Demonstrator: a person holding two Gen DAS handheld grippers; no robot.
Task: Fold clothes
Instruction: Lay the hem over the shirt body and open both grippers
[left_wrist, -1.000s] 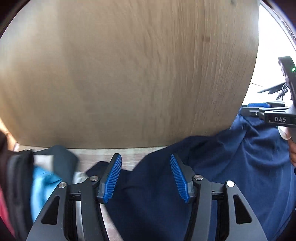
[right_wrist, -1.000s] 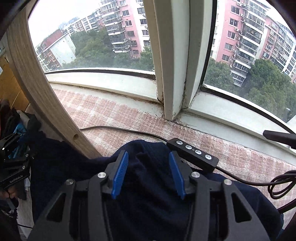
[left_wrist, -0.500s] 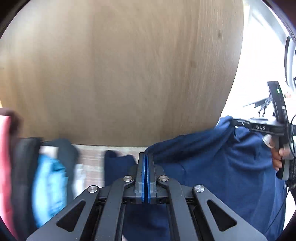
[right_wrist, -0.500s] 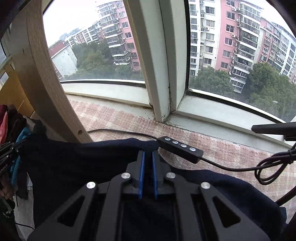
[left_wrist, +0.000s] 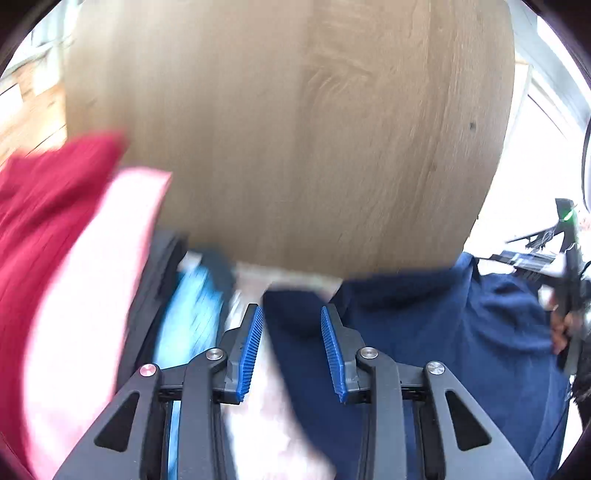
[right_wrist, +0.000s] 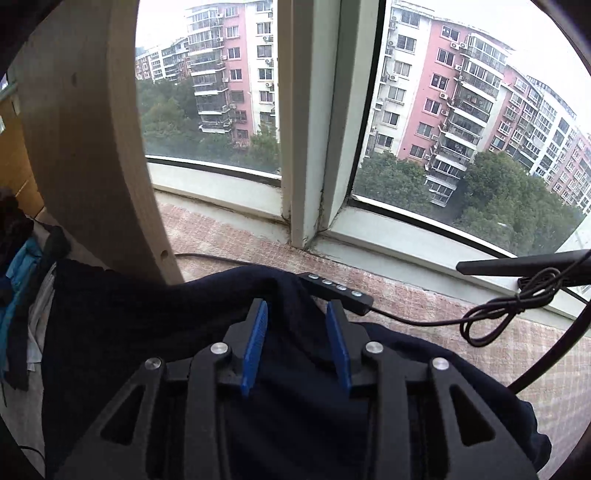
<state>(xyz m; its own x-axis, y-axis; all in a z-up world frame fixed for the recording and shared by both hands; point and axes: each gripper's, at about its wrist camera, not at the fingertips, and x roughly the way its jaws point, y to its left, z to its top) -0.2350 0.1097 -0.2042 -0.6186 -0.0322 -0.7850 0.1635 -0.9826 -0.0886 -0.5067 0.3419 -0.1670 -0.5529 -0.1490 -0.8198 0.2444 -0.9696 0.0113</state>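
Both tongs (left_wrist: 291, 349) (right_wrist: 297, 345) apart over navy garment (right_wrist: 147, 325); L view blurry.

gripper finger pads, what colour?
Blue, ribbed pads; clearest in the left wrist view.

No text, label, brand or number can be read in either view. In the left wrist view, the other gripper (left_wrist: 532, 262) at the right edge of the frame is motion-blurred; it may carry lettering on its bar, but nothing there is legible. In the right wrist view, the inline controller (right_wrist: 336, 290) at centre shows only plain round buttons without readable marks.
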